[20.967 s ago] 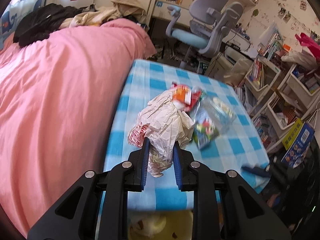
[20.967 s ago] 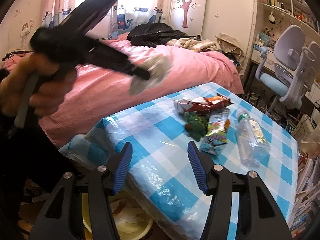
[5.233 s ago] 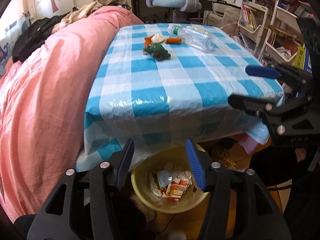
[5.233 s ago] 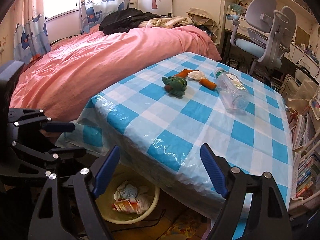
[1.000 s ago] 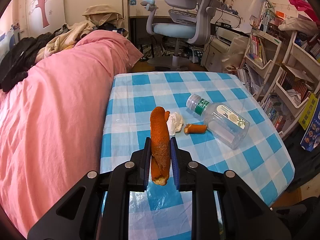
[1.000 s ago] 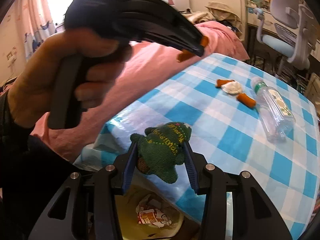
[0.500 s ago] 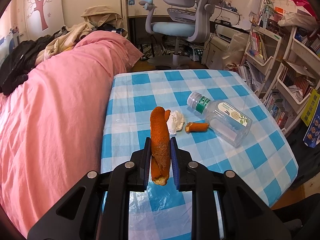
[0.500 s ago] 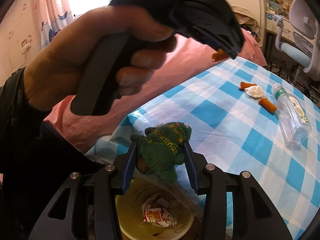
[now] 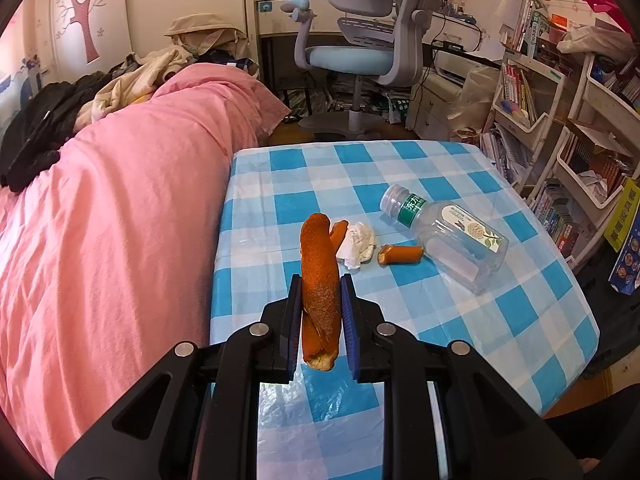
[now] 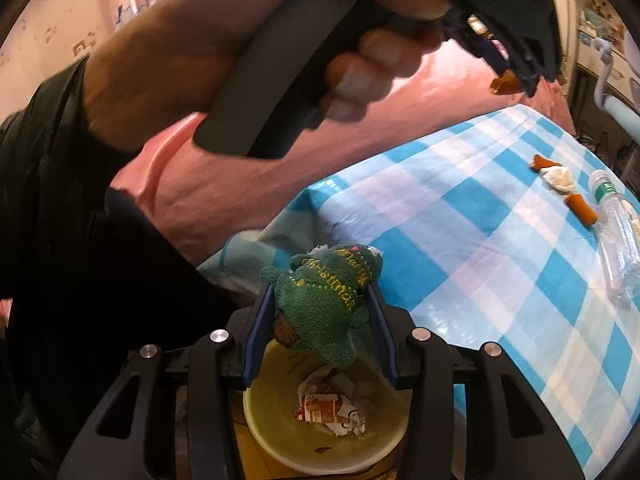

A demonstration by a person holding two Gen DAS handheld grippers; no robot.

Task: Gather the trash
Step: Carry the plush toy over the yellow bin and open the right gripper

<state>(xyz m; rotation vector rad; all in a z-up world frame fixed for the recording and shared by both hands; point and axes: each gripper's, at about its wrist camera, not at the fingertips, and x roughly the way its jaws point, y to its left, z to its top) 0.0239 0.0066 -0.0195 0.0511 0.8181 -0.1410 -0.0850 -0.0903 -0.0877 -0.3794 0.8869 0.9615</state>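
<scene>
The right gripper (image 10: 320, 322), clenched on the green plush toy (image 10: 324, 300), has swung from over the table's near edge to directly above the yellow bin (image 10: 280, 446) holding wrappers; release looks next. The left gripper (image 9: 320, 314) keeps its pinch on the long orange peel (image 9: 319, 280) above the checked tablecloth (image 9: 460, 320), where peel scraps, tissue (image 9: 356, 242) and plastic bottle (image 9: 452, 240) remain.

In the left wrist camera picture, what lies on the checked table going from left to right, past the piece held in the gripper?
Small orange peel piece → crumpled white tissue → short orange peel piece → clear plastic bottle lying on its side.
</scene>
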